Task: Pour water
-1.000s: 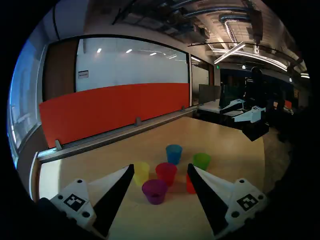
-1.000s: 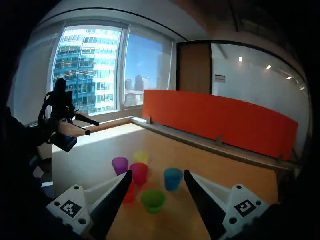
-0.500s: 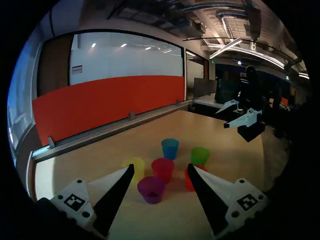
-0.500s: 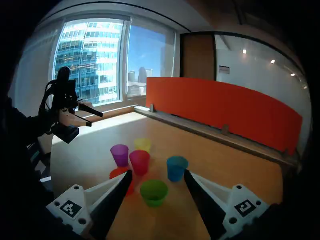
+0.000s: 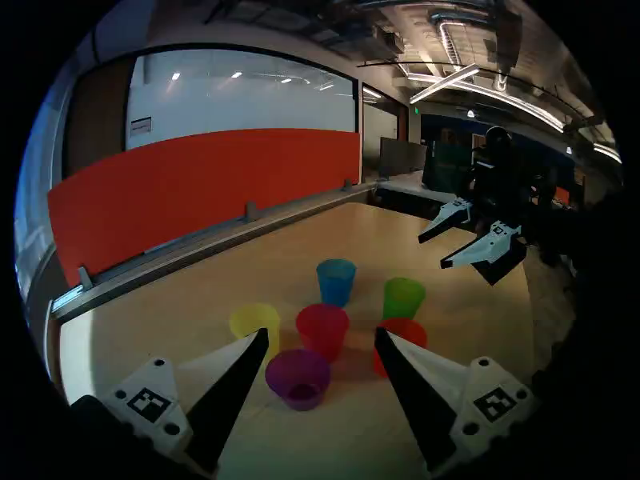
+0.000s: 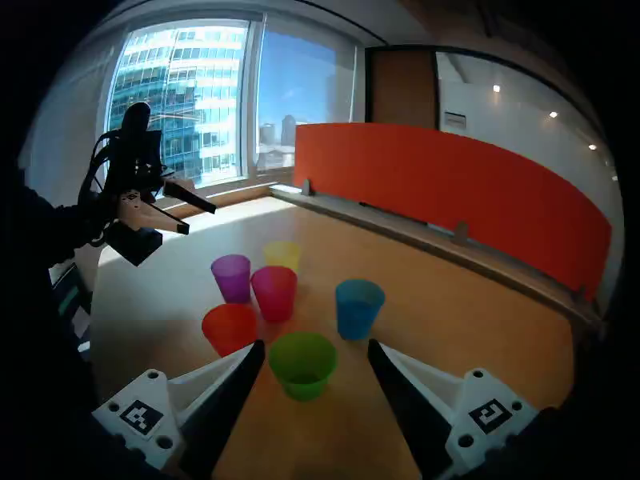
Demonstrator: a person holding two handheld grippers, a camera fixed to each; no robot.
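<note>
Six small plastic cups stand close together on a wooden table (image 5: 448,320). In the left gripper view, the purple cup (image 5: 298,380) is nearest, between my fingers. Behind it are the yellow cup (image 5: 255,324), red cup (image 5: 322,330) and orange cup (image 5: 402,334), then the blue cup (image 5: 336,280) and green cup (image 5: 402,298). My left gripper (image 5: 318,336) is open and empty. In the right gripper view, the green cup (image 6: 302,364) sits between the fingers of my open, empty right gripper (image 6: 314,346), with the orange cup (image 6: 230,328) to its left. Each gripper hovers across from the other: right gripper (image 5: 472,240), left gripper (image 6: 160,208).
An orange divider panel (image 5: 200,184) with a metal rail runs along the table's far edge. Large windows (image 6: 184,104) stand behind the left gripper. Bare tabletop (image 6: 448,312) surrounds the cups. Office desks sit in the dark background (image 5: 448,176).
Both grippers have come closer to the cups, which look larger now. In each view the other gripper has drawn nearer to the cup group. Both stay open.
</note>
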